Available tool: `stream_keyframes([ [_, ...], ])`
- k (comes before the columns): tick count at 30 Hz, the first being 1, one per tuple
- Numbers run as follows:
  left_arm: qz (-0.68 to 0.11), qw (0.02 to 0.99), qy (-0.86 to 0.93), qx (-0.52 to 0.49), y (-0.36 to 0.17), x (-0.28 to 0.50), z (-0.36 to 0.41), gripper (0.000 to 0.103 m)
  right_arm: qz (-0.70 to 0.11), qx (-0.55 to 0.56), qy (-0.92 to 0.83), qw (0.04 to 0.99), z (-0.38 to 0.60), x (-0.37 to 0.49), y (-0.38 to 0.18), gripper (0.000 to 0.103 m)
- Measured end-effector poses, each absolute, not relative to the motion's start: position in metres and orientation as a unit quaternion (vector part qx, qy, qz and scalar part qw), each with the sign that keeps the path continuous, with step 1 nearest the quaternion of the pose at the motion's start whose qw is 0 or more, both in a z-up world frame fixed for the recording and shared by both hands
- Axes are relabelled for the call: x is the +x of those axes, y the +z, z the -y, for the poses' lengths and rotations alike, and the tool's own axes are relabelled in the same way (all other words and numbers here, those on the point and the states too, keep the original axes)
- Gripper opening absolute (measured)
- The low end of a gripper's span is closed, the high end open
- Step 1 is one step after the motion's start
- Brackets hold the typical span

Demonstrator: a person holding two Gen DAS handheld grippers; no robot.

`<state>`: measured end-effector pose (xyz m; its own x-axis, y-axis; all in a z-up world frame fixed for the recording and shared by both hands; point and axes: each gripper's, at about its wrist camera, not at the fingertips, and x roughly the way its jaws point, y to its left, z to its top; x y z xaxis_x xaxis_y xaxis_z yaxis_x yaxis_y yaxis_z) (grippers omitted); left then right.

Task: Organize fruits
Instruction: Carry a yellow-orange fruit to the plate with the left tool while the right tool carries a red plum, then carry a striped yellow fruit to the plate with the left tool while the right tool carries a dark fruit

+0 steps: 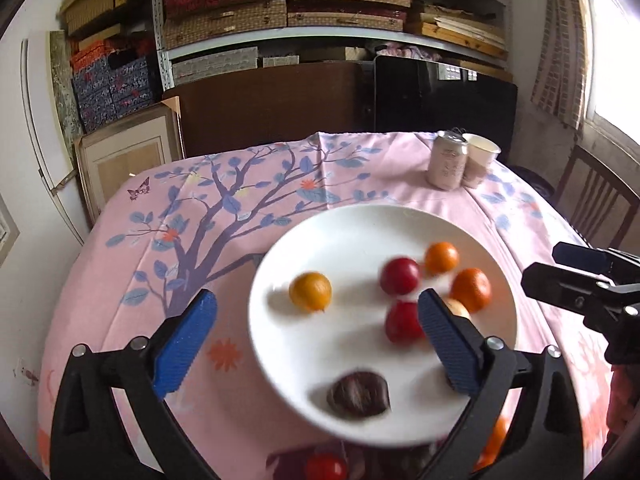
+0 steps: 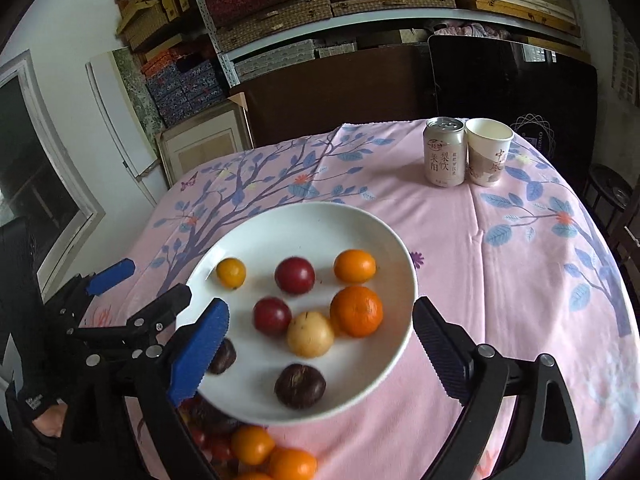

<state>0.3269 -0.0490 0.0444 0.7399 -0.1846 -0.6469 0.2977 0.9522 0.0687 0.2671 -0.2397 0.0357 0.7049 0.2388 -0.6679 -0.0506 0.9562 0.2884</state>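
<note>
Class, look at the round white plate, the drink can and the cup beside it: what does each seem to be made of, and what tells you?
Round white plate: probably glazed ceramic, judging by its smooth, slightly glossy rim.
Pale pink drink can: metal, with a shiny silver pull-tab top and a printed matte wall.
White printed cup: likely paper, with a thin rolled lip and a dull printed surface.

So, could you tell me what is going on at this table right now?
A person with two handheld grippers is sorting fruit onto a white plate. Oranges, red plums, a pale fruit and dark ones already lie on it. Both the left gripper and right gripper hang open and empty above it; more fruit waits on the near tablecloth.
</note>
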Motion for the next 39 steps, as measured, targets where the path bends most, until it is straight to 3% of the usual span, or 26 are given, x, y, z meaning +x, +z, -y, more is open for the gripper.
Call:
stream_keyframes([
  [6,-0.346,0.914,-0.108,0.181,0.042,0.251,0.028,0.098,-0.407,0.048,0.112,0.906,0.228,0.184,0.018,0.096],
  [10,-0.371,0.9,-0.13,0.189,0.025,0.219,0.016,0.098,-0.433,0.009,0.126,0.892,0.216,0.145,-0.017,0.096],
  [16,-0.399,0.876,-0.123,0.241,-0.023,0.214,0.023,0.099,-0.442,-0.005,0.13,0.887,0.205,0.134,-0.044,0.095],
  [19,-0.431,0.872,-0.123,0.196,-0.045,0.235,0.015,0.099,-0.438,-0.044,0.138,0.887,0.188,0.133,-0.048,0.092],
  [22,-0.444,0.876,-0.139,0.125,-0.052,0.253,0.0,0.099,-0.44,-0.067,0.15,0.883,0.175,0.138,-0.051,0.073],
  [23,-0.445,0.876,-0.148,0.112,-0.053,0.256,-0.003,0.098,-0.438,-0.058,0.164,0.882,0.172,0.137,-0.049,0.058],
  [24,-0.445,0.876,-0.155,0.102,-0.054,0.257,-0.005,0.093,-0.437,-0.053,0.175,0.881,0.17,0.134,-0.049,0.045],
  [26,-0.435,0.877,-0.176,0.103,-0.05,0.252,-0.003,0.071,-0.442,-0.066,0.171,0.878,0.164,0.133,-0.05,0.043],
  [28,-0.422,0.875,-0.2,0.126,-0.046,0.24,0.005,0.039,-0.441,-0.067,0.165,0.88,0.163,0.132,-0.049,0.043],
  [29,-0.418,0.874,-0.201,0.143,-0.047,0.237,0.012,0.035,-0.441,-0.062,0.163,0.88,0.164,0.131,-0.049,0.043],
  [32,-0.4,0.876,-0.193,0.187,-0.044,0.226,0.025,0.034,-0.444,-0.05,0.158,0.881,0.167,0.124,-0.048,0.042],
  [35,-0.388,0.887,-0.209,0.136,-0.027,0.219,0.016,0.034,-0.435,-0.057,0.157,0.885,0.174,0.109,-0.042,0.042],
  [39,-0.348,0.902,-0.212,0.143,0.005,0.209,0.015,0.034,-0.402,-0.043,0.136,0.904,0.194,0.1,-0.016,0.042],
])
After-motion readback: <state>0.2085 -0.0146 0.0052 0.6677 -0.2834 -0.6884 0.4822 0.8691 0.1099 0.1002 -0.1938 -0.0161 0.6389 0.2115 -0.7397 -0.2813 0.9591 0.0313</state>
